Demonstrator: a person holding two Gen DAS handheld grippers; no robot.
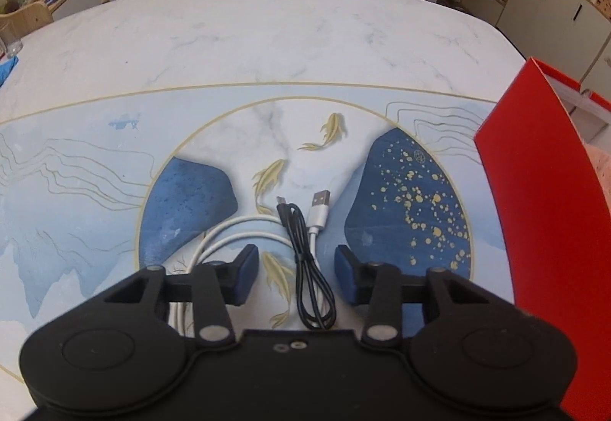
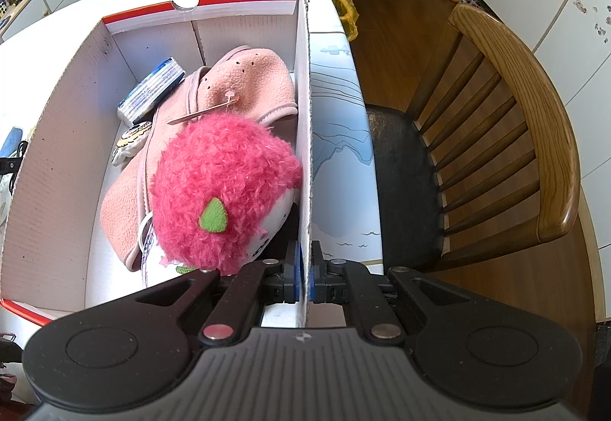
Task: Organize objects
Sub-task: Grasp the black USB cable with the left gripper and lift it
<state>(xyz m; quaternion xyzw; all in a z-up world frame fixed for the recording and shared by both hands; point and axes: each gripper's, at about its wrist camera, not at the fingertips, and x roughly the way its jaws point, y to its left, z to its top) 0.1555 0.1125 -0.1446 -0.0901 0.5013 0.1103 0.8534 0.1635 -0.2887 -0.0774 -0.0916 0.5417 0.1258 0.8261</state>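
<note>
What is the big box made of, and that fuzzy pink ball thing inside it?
The box looks like corrugated cardboard: its cut wall edge shows a rough, fluted layer, white and matte inside, with a glossy red outside. The pink plush toy seems to be shaggy synthetic fur, going by its curly loose fibres, and its green leaf looks like flat felt.

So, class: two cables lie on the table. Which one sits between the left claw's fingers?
The black cable; the white cable loops off leftward.

A marble-patterned table (image 1: 267, 35) carries a white cable (image 1: 244, 234) and black cable (image 1: 305, 268) mid-table, a red box (image 1: 542, 211) at its right edge.
</note>
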